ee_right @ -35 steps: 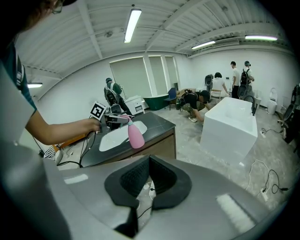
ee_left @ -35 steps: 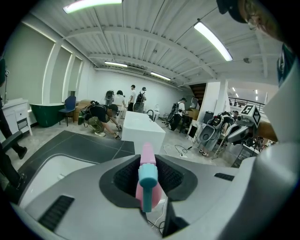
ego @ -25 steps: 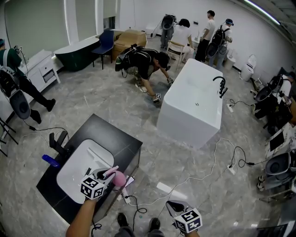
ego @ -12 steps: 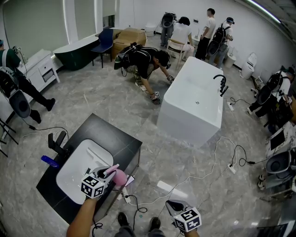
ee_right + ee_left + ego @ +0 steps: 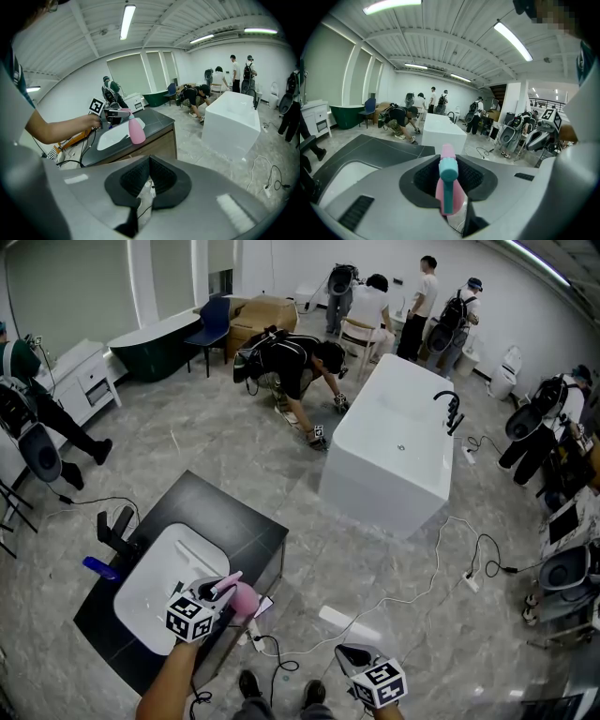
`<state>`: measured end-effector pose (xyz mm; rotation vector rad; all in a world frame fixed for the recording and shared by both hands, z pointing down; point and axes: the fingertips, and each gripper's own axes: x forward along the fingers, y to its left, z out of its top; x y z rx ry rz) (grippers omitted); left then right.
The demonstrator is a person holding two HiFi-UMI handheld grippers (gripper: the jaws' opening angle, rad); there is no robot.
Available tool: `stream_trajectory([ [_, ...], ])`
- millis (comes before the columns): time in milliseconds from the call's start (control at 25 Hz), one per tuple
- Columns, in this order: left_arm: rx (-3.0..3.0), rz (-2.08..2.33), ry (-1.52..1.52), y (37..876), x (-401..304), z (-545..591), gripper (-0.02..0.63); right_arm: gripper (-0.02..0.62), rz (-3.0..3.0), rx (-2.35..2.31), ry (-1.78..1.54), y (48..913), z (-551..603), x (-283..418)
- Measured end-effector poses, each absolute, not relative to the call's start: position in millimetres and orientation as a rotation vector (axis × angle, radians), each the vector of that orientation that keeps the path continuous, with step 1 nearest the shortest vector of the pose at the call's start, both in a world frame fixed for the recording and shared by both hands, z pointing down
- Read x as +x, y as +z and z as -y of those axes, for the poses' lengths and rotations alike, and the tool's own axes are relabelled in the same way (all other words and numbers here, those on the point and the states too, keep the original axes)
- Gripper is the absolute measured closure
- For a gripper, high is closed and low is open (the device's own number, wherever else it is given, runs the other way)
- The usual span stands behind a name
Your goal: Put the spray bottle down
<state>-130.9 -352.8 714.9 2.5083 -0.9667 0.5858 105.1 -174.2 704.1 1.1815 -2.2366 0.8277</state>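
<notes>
A pink spray bottle point(image 5: 243, 600) with a teal trigger head point(image 5: 449, 171) hangs upright in my left gripper point(image 5: 221, 592), which is shut on its neck. In the right gripper view the bottle point(image 5: 137, 131) has its base at the front edge of the dark vanity counter point(image 5: 234, 521); I cannot tell whether it touches. A white sink point(image 5: 150, 596) lies just left of the bottle. My right gripper point(image 5: 356, 658) is low over the floor, right of the vanity, with its jaws point(image 5: 149, 161) shut on nothing.
A black faucet point(image 5: 116, 529) and a blue object point(image 5: 99, 566) sit at the sink's far left. A white bathtub point(image 5: 394, 451) stands ahead on the right. Cables point(image 5: 412, 594) trail over the grey floor. Several people point(image 5: 295, 367) stand or crouch farther back.
</notes>
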Motion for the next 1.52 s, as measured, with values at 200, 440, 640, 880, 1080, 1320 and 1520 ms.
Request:
stream_trajectory([
  [200,2.506,0.983,0.568,719,-134,360,0.514,0.584,2.224,1.174,0.834,714,176,105],
  [440,2.508,0.993,0.544,721,-128,365,0.514,0.585,2.218,1.17,0.864,726,178,106],
  [640,2.513,1.009,0.551,719,-127,367,0.514,0.584,2.214,1.172,0.851,723,182,106],
  [880,2.51,1.041,0.533,720,-128,369,0.512,0.584,2.2,1.161,0.877,734,179,109],
  [1080,2.514,1.046,0.527,719,-127,369,0.512,0.584,2.201,1.155,0.884,739,180,108],
  [1320,2.51,1.053,0.511,721,-130,370,0.512,0.584,2.198,1.14,0.887,740,181,104],
  [1520,2.512,1.059,0.506,721,-127,373,0.512,0.584,2.192,1.141,0.892,745,182,107],
])
